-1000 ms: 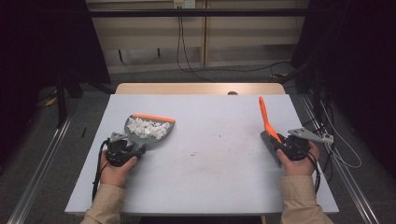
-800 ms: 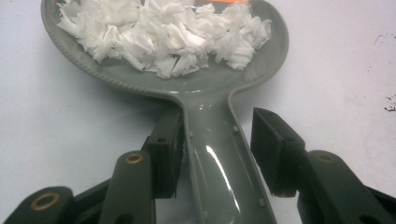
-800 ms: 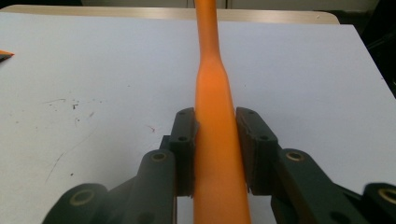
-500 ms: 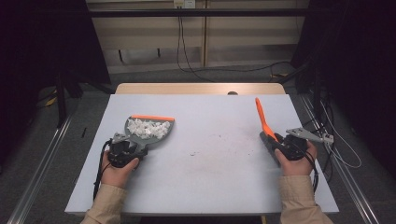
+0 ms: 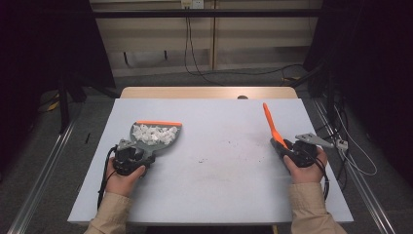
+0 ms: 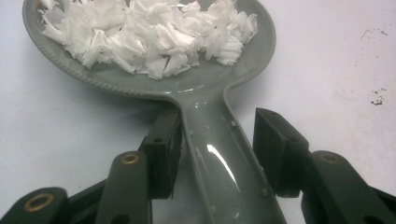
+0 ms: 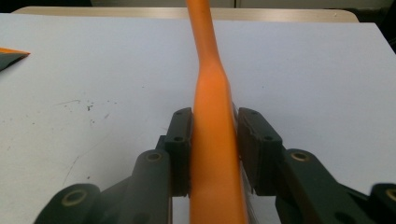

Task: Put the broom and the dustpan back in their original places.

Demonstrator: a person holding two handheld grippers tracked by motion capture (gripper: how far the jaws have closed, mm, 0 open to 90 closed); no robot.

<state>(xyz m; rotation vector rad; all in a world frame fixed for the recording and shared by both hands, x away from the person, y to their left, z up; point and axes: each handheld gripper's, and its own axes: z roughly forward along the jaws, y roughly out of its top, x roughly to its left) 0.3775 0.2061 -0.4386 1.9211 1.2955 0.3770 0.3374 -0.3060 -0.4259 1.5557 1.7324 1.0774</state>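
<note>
A grey dustpan with an orange front lip lies on the table at the left, heaped with white paper scraps. My left gripper straddles its handle. In the left gripper view the handle runs between the jaws of the left gripper; these have just eased apart, a gap shows at the right pad, and the scraps lie ahead. On the right, my right gripper holds an orange tool handle that slants up and away. The right gripper still clamps this handle, though its jaws have just been loosening.
Dark specks dot the middle of the pale tabletop. A wooden edge shows beyond its far side. Metal rails run along the floor on both sides, and cables trail behind the table.
The orange handle's far tip has leaned a little to the left. Both hands and the dustpan have stayed where they were.
</note>
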